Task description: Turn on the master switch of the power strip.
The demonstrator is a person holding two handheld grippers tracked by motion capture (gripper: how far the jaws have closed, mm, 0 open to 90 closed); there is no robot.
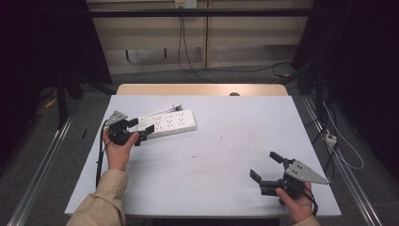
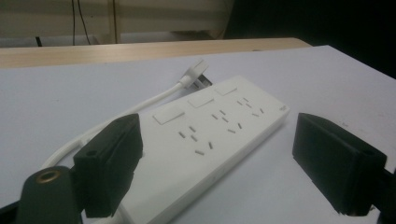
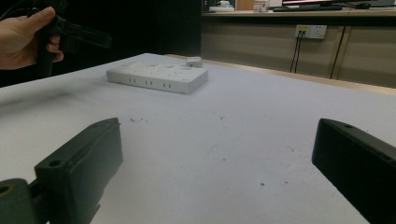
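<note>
A white power strip [image 1: 171, 123] with three switches lies flat at the back left of the table, its white cord [image 1: 157, 112] looping behind it to a plug [image 1: 176, 106]. My left gripper [image 1: 142, 128] is at the strip's left end. In the left gripper view the jaws of the left gripper [image 2: 224, 168] stand open on either side of the strip [image 2: 219, 126]; the right jaw is clear of it. My right gripper [image 1: 264, 165] rests open near the front right edge. Its jaws hold nothing in the right gripper view [image 3: 215, 158], where the strip [image 3: 156, 77] lies far off.
The pale table top [image 1: 211, 188] has faint specks near its middle. Its wooden back edge [image 1: 202, 89] meets the floor area, where cables [image 1: 339, 150] trail at the right. Dark frames stand at both sides.
</note>
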